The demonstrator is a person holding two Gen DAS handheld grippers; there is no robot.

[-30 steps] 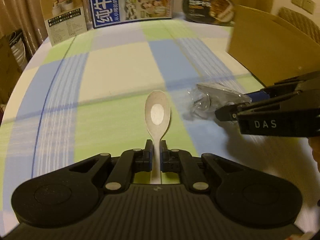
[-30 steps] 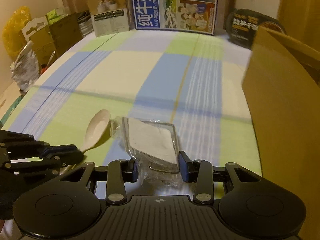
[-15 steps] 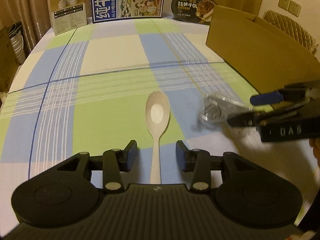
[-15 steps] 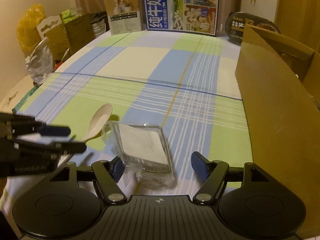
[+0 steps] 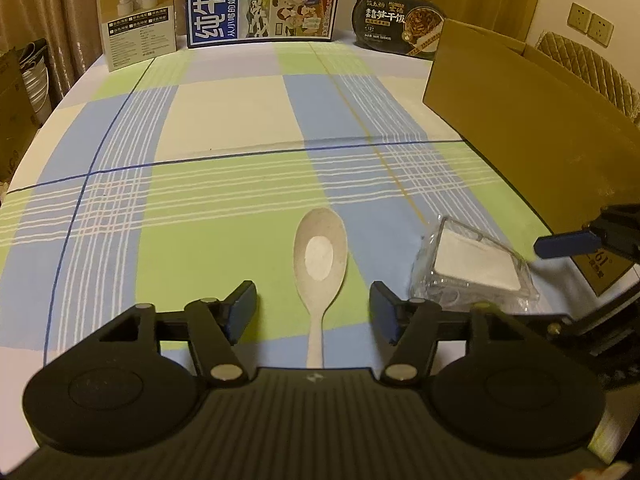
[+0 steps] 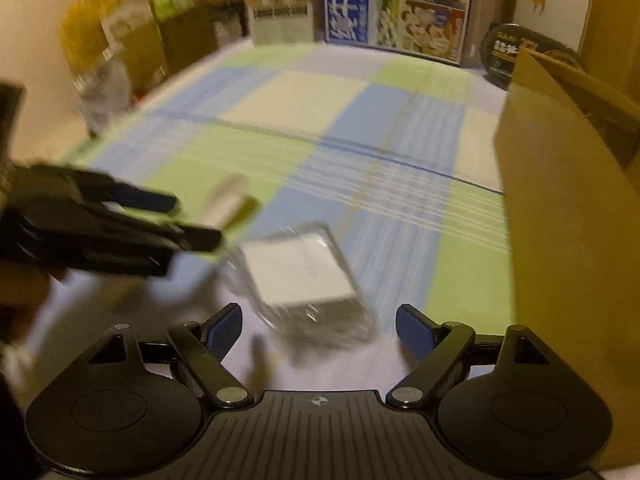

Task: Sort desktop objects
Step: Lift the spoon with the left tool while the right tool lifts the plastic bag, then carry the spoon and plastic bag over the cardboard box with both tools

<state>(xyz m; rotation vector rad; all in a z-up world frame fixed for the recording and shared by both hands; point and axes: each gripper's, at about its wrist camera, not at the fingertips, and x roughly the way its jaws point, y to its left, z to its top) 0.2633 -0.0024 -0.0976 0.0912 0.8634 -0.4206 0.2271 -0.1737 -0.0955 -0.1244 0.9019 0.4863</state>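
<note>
A beige spoon (image 5: 319, 264) lies on the checked tablecloth, its handle running between the jaws of my left gripper (image 5: 313, 312), which is open and not touching it. A clear plastic packet with a white card inside (image 5: 474, 270) lies to the spoon's right. In the blurred right wrist view the packet (image 6: 304, 280) lies just ahead of my right gripper (image 6: 319, 330), which is open and empty. The spoon (image 6: 226, 200) shows faintly behind the left gripper's fingers (image 6: 152, 200). A right fingertip (image 5: 568, 245) shows at the left view's right edge.
An open cardboard box (image 5: 532, 120) stands along the right side of the table (image 5: 224, 112); it also shows in the right wrist view (image 6: 568, 208). At the far edge stand a small product box (image 5: 138, 14), a blue milk carton (image 5: 264, 0) and a black food bowl (image 5: 400, 24).
Both grippers have opened, releasing the spoon and the packet onto the cloth, and pulled back and up. The right wrist view is now motion-blurred.
</note>
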